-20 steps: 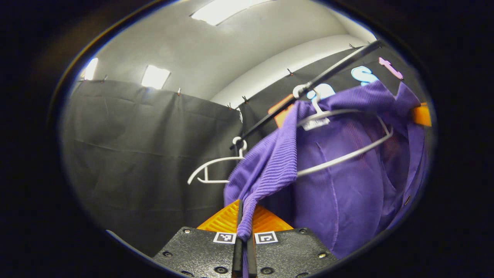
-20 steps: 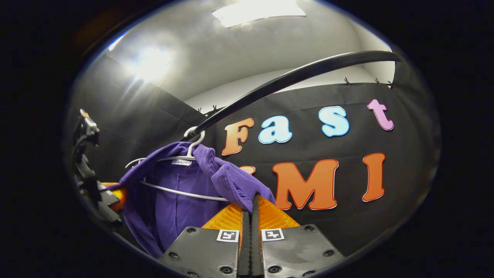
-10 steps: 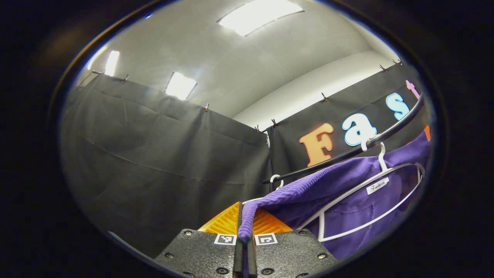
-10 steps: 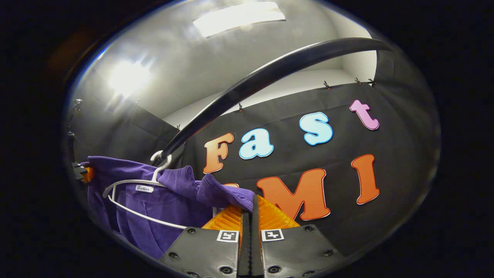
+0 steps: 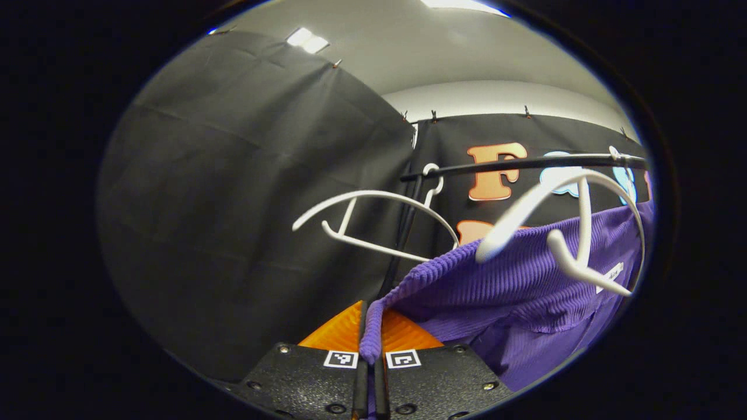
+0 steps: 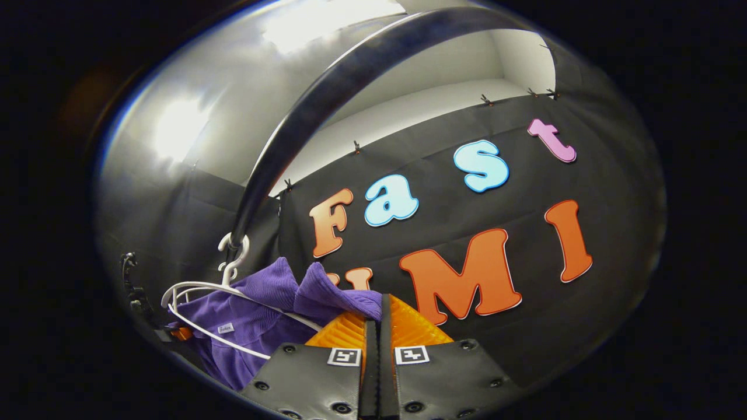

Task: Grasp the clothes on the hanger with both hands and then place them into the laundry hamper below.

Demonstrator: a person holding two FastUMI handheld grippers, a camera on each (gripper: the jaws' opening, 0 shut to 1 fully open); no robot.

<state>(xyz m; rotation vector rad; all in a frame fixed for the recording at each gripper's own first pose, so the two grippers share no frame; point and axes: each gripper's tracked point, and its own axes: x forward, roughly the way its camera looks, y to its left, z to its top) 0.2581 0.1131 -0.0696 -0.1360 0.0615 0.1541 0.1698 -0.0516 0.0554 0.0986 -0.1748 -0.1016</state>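
Observation:
A purple ribbed garment [image 5: 513,286] stretches from my left gripper [image 5: 371,326] toward the right, its edge pinched between the shut fingers. The near white hanger [image 5: 575,233] stands above the cloth with its left arm bare, its hook on the black rail [image 5: 513,164]. In the right gripper view the same garment [image 6: 274,309] bunches under and around the white hanger [image 6: 227,274], and my right gripper [image 6: 379,318] is shut on a fold of it. The other gripper [image 6: 140,294] shows small at the far left.
An empty second white hanger [image 5: 373,219] hangs on the rail left of the garment. The rail [image 6: 327,99] arcs close overhead in the right gripper view. Black cloth walls close off the back and left.
Both grippers have come down and pulled the garment with them. The cloth has slid off the hanger's shoulders, leaving its near arm bare. Both stay shut on the garment.

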